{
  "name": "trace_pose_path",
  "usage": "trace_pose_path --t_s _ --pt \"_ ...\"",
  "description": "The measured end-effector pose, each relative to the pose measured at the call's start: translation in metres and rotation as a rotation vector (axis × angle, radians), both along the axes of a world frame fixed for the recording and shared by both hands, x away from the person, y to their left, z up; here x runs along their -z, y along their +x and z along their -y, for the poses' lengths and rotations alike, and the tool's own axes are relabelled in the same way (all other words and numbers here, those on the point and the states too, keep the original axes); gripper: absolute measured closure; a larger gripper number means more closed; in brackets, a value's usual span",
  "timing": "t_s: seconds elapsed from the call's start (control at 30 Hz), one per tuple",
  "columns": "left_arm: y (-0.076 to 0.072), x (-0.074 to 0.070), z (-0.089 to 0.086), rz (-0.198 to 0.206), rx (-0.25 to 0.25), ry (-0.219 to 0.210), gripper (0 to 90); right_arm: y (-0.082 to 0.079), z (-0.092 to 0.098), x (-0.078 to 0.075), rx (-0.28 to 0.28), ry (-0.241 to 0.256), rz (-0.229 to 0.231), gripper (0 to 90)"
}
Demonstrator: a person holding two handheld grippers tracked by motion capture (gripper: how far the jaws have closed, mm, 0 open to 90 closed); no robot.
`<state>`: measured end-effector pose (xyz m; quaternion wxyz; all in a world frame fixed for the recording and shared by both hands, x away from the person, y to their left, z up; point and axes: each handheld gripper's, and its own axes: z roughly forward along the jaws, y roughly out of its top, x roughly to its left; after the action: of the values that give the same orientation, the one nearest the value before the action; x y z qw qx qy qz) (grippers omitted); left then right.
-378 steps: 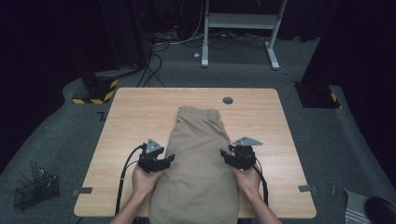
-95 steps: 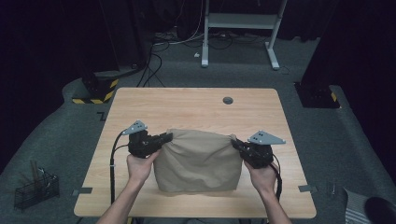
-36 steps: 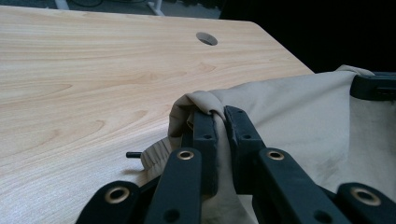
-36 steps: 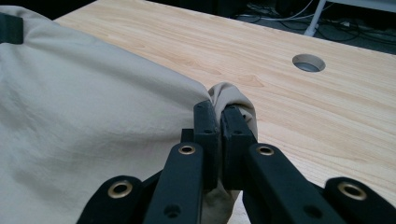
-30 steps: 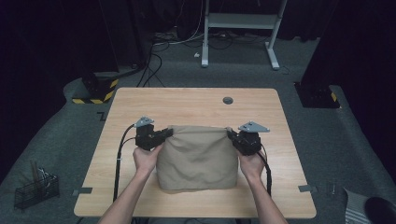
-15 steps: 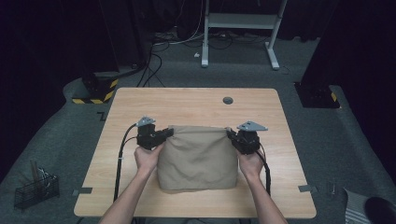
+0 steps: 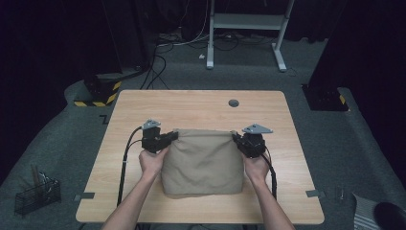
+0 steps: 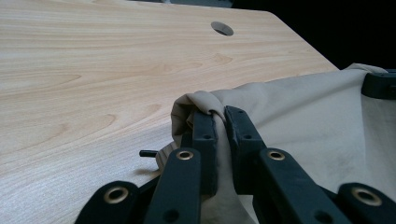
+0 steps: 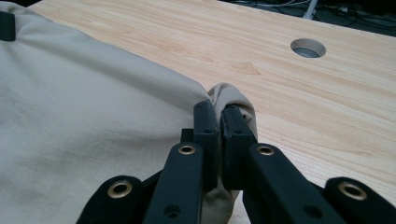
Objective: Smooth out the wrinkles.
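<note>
Worktop (image 7: 201, 103) lit evenly from above, room around it dark, upper corners near black. Soft shadows only. High view slightly soft; both close views blurred at bottom edge, no glare.

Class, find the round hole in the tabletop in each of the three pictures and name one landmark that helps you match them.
High view: the round hole lies near the table's far edge, centre.
Left gripper view: top, right of centre.
Right gripper view: upper right.
Shared landmark: the folded beige cloth, on the near side of the hole.
</note>
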<state>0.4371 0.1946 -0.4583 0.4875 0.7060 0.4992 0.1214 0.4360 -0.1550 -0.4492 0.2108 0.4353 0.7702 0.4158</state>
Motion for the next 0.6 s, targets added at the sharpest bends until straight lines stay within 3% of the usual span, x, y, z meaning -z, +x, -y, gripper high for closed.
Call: trace_pose_path --t_s 0.6 --pt "0.0087 0.0087 0.0015 -0.015 -0.007 0.015 83.1 0.0072 -0.0029 0.0058 0.015 -0.025 -0.012 86.8"
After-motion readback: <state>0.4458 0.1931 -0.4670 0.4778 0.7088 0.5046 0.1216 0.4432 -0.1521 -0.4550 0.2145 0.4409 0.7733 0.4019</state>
